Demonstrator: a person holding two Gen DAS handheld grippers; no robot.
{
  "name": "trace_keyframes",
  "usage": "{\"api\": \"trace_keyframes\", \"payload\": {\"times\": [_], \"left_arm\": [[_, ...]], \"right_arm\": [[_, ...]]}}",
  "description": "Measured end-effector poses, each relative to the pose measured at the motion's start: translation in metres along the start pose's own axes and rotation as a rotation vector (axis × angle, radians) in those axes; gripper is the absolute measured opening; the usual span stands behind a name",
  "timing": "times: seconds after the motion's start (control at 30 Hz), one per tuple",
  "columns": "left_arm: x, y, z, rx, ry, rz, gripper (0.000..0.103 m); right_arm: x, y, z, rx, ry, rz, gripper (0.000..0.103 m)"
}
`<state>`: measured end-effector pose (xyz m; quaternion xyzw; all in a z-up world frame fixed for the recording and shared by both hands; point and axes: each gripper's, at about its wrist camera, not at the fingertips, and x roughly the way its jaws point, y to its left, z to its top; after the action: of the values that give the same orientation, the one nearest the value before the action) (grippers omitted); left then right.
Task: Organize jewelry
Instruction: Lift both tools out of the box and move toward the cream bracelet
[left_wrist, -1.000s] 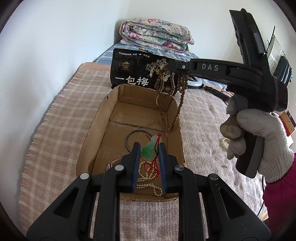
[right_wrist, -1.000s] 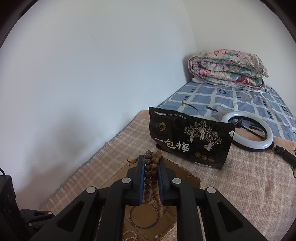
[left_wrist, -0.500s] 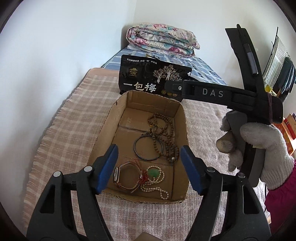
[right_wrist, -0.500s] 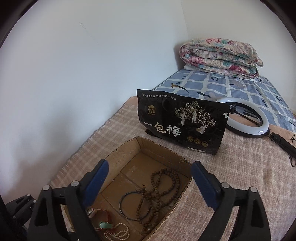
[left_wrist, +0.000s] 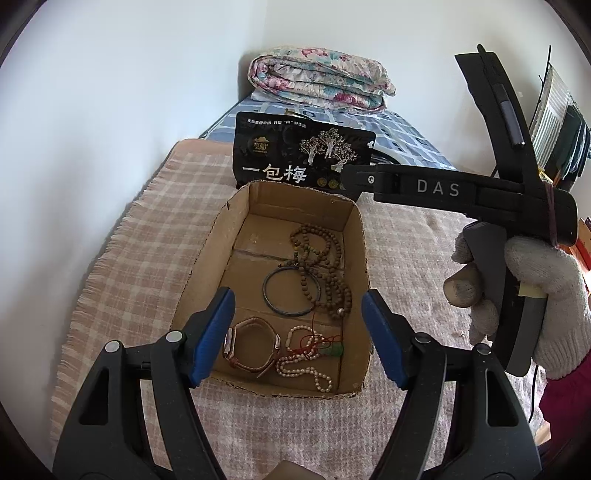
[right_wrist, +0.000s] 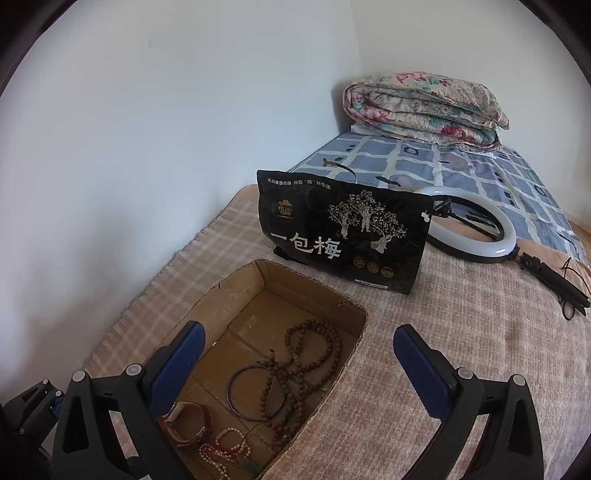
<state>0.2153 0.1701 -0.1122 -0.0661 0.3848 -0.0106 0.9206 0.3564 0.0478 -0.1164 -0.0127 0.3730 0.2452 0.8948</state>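
Observation:
An open cardboard box (left_wrist: 207, 254) (right_wrist: 354, 314) lies on a checked blanket. In it are a brown wooden bead strand (left_wrist: 325, 266) (right_wrist: 306, 362), a dark bangle (left_wrist: 288, 291) (right_wrist: 255, 397), a brown-strapped watch (left_wrist: 251, 347) (right_wrist: 188, 424), a pearl strand (left_wrist: 303, 365) (right_wrist: 221, 454) and a green pendant on red cord (left_wrist: 332, 349) (right_wrist: 251, 464). My left gripper (left_wrist: 299, 332) is open and empty above the box's near end. My right gripper (right_wrist: 295, 369) is open and empty above the box's right side; its body shows in the left wrist view (left_wrist: 443, 188).
A black snack bag (left_wrist: 303, 158) (right_wrist: 343, 229) stands behind the box. A white ring light (right_wrist: 476, 225) with its stand lies to the right of the bag. A folded floral quilt (left_wrist: 317, 81) (right_wrist: 424, 103) sits at the far end against the white wall.
Both grippers opened. The right one dropped the wooden bead strand and the left one dropped the green pendant with pearls into the box; both then drew back and up.

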Motion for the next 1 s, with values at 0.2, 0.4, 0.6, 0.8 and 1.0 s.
{"api": "trace_keyframes", "payload": {"times": [0.2, 0.4, 0.6, 0.8, 1.0], "left_arm": [[-0.008, -0.011, 0.0, 0.014, -0.013, -0.013, 0.073], [-0.013, -0.03, 0.0, 0.039, -0.024, -0.03, 0.073], [-0.014, -0.053, -0.003, 0.076, -0.026, -0.05, 0.073], [-0.013, -0.077, -0.005, 0.103, -0.021, -0.08, 0.073], [-0.009, -0.1, -0.009, 0.134, -0.011, -0.114, 0.073]], "right_arm": [[-0.02, -0.004, -0.004, -0.006, -0.016, -0.019, 0.103], [-0.041, -0.014, -0.013, -0.008, -0.028, -0.045, 0.103], [-0.071, -0.036, -0.023, 0.018, -0.055, -0.1, 0.103], [-0.104, -0.066, -0.036, 0.048, -0.096, -0.164, 0.103], [-0.13, -0.1, -0.055, 0.078, -0.112, -0.216, 0.103]]}}
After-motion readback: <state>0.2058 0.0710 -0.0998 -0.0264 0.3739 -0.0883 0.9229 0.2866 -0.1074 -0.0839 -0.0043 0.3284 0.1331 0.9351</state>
